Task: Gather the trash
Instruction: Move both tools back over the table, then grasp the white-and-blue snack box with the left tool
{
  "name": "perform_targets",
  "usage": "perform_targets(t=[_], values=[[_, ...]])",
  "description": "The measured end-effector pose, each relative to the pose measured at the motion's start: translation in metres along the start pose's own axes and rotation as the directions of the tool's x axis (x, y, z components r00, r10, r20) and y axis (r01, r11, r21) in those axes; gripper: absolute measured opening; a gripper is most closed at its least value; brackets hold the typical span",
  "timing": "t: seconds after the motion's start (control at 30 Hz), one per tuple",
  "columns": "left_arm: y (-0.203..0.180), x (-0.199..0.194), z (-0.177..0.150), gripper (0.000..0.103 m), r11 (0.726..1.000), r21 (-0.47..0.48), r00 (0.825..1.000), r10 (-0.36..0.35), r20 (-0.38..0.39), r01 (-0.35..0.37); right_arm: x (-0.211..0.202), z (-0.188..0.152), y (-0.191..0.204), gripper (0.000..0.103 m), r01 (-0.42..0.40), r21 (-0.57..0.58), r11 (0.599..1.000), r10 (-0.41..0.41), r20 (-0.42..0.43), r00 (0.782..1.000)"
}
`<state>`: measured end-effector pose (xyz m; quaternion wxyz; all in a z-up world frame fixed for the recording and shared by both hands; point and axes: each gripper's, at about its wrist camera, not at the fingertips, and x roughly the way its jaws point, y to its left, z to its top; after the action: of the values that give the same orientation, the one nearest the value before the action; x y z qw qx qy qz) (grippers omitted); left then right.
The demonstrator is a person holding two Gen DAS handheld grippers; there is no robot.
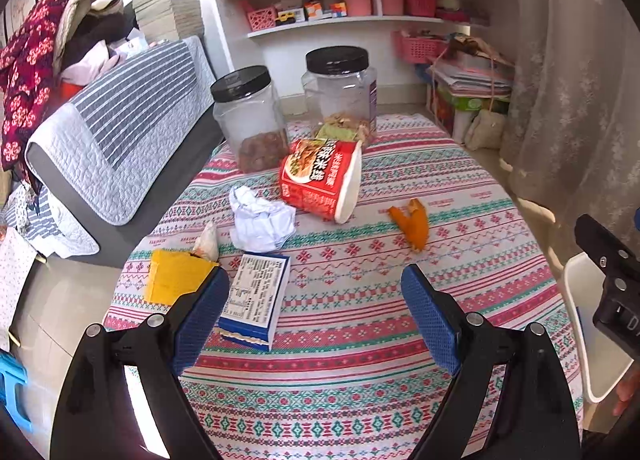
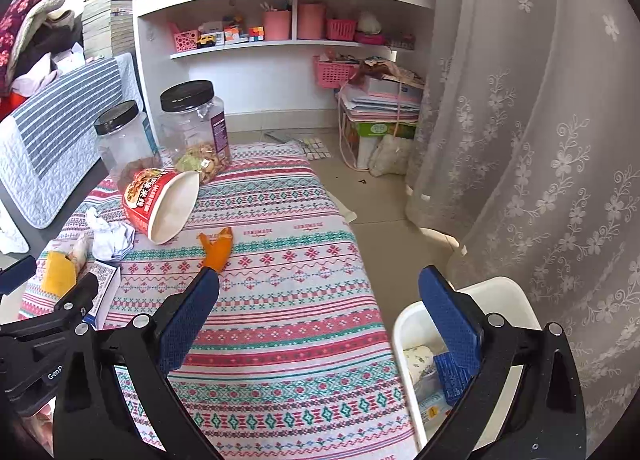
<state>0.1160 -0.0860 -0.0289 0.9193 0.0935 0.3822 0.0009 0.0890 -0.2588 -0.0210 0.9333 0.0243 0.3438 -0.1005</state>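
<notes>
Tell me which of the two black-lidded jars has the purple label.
The taller jar, the one standing nearer the white shelf unit. A purple label runs down its side; the shorter jar beside the striped sofa cover has none and holds darker brown contents.

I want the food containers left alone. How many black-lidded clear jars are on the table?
2: one jar at the table's far left, the other jar beside it to the right, behind the tipped noodle cup.

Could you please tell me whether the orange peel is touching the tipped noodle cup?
Apart. In the left wrist view, a strip of bare tablecloth separates the orange peel from the noodle cup; the right wrist view shows the same gap.
</notes>
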Motion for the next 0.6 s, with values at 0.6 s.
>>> perform_targets(t=[0.6], values=[[0.058, 0.102, -0.015, 0.085, 0.999, -0.004, 0.962, 0.041, -0.270, -0.043, 0.039, -0.003, 0.056, 0.096, -0.075, -0.077, 0.994, 0.068, -0.097, 0.993]])
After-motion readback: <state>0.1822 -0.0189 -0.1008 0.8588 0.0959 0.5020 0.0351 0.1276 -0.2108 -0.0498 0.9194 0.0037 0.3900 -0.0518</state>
